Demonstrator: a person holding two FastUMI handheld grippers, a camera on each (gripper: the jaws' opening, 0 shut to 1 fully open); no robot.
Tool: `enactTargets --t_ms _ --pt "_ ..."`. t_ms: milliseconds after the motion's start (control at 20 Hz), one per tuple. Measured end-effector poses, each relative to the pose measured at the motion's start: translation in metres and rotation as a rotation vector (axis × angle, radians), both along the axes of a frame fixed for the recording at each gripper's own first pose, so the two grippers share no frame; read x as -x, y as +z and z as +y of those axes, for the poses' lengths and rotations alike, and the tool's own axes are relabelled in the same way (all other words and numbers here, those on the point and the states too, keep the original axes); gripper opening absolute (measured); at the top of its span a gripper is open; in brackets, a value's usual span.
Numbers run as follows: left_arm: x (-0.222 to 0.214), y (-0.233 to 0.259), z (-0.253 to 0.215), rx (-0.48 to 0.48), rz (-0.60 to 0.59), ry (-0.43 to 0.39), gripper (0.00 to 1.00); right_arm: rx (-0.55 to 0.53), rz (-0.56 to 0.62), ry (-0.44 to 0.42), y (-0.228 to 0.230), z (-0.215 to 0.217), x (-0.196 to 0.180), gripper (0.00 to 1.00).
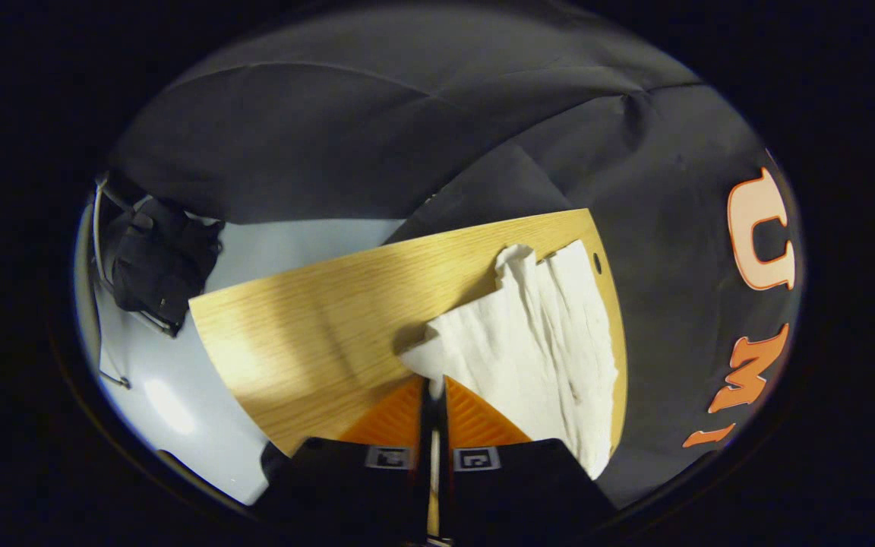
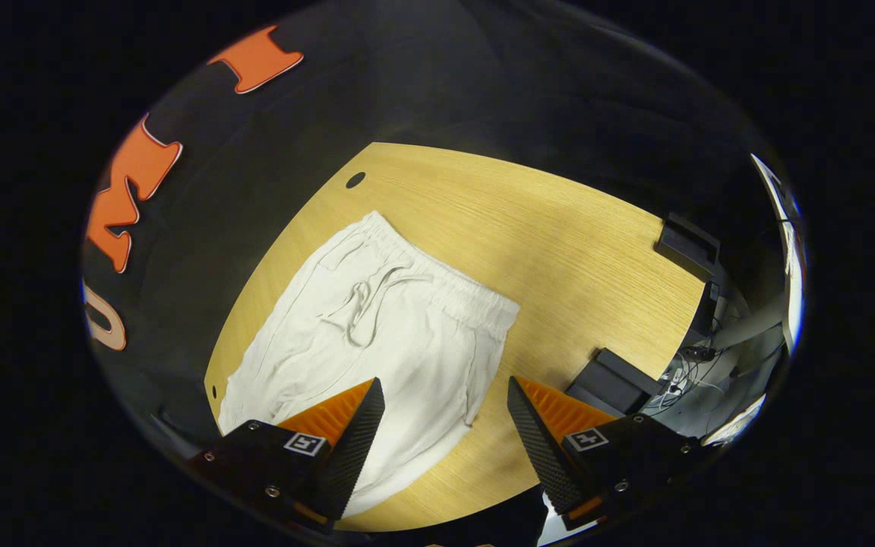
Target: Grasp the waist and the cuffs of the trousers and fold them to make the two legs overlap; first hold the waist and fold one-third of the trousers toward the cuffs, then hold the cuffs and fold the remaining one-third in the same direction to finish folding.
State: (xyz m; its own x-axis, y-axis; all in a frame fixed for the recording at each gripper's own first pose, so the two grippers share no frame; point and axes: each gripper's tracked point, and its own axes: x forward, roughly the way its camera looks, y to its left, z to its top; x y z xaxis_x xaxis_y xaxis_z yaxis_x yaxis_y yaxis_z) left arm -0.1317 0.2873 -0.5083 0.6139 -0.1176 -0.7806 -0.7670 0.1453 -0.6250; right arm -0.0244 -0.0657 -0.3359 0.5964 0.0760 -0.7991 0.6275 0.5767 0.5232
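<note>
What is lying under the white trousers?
The white fabric trousers lie directly on the light wooden table. Whatever might be beneath the cloth itself is covered and cannot be seen.

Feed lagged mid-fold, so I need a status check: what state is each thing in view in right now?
White drawstring trousers: lying on the table, one edge lifted and bunched.
Left gripper: jaws shut on the trousers' edge.
Right gripper: jaws open, above the trousers, holding nothing.
Light wooden table: bearing the trousers.

Left tongs [image 1: 434, 391], right tongs [image 2: 445, 395]: black bodies w/ screws, square marker tags, ribbed wedge fingers
</note>
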Motion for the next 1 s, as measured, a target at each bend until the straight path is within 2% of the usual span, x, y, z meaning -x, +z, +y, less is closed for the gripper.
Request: enactTargets --t_ms 50,250,350,450,550,600,750,850,900,950,1000 --pt "0.001 -0.003 0.000 -0.015 0.008 -0.007 0.07 -0.015 0.009 -0.013 -0.006 -0.004 -0.001 0.98" --pt "-0.005 0.015 0.002 -0.062 0.018 -0.012 0.03 -0.049 0.049 -0.079 -0.034 -0.024 -0.014 0.97" --pt "-0.009 0.024 0.004 -0.078 0.022 -0.004 0.04 -0.105 0.041 -0.117 -0.036 -0.024 -0.025 0.96" --pt "-0.015 0.037 0.007 -0.094 0.012 0.006 0.04 -0.105 0.049 -0.131 -0.043 -0.030 -0.031 0.96" --pt "-0.019 0.048 0.009 -0.111 0.006 0.006 0.04 -0.092 0.077 -0.134 -0.052 -0.035 -0.034 0.90" --pt "-0.020 0.052 0.011 -0.119 0.003 0.004 0.03 -0.105 0.088 -0.136 -0.054 -0.034 -0.036 0.85" --pt "-0.030 0.067 0.009 -0.144 -0.007 -0.002 0.05 -0.141 0.079 -0.150 -0.059 -0.036 -0.046 0.77" --pt "-0.035 0.075 0.004 -0.158 -0.005 -0.009 0.05 -0.143 0.086 -0.159 -0.068 -0.036 -0.047 0.63" --pt "-0.038 0.078 0.003 -0.168 -0.003 -0.015 0.03 -0.154 0.076 -0.163 -0.068 -0.037 -0.046 0.47" --pt "-0.040 0.080 0.003 -0.179 0.002 -0.020 0.05 -0.169 0.075 -0.166 -0.068 -0.036 -0.048 0.38" --pt "-0.041 0.083 0.005 -0.186 0.006 -0.017 0.02 -0.192 0.066 -0.177 -0.065 -0.035 -0.053 0.23"
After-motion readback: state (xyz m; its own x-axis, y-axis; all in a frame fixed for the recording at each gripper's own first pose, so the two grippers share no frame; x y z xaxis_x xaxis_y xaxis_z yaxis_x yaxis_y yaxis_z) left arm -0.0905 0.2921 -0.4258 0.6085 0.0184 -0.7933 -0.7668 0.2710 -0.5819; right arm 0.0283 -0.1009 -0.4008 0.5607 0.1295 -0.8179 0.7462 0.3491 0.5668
